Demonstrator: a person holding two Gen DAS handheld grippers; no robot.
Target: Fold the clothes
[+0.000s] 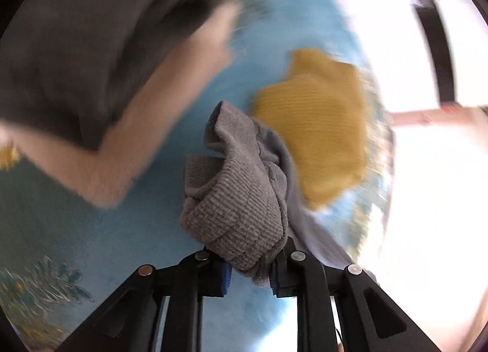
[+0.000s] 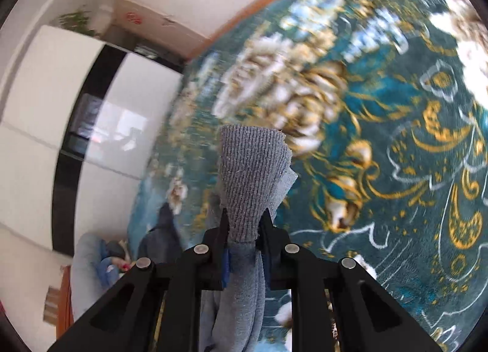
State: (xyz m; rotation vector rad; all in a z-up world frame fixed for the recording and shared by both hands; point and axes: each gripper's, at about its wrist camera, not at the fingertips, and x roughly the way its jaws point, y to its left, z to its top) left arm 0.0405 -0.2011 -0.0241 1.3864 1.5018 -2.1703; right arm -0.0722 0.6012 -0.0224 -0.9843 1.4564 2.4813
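1. Judging from both views, the folding is at an early stage: the grey knitted garment (image 1: 238, 199) is held up above the patterned carpet (image 2: 396, 153), bunched, and no neat fold is seen.
2. The left hand-held gripper (image 1: 250, 272) is clamped on a ribbed edge of it.
3. The right hand-held gripper (image 2: 245, 248) is closed on another ribbed edge.
4. A yellow garment (image 1: 320, 126) is seen lying on the carpet, apparently unfolded.
5. Spreading flat and folding are left.

The left claw (image 1: 250, 272) and right claw (image 2: 244, 248) are each clamped tight on grey knit fabric (image 1: 238, 199).
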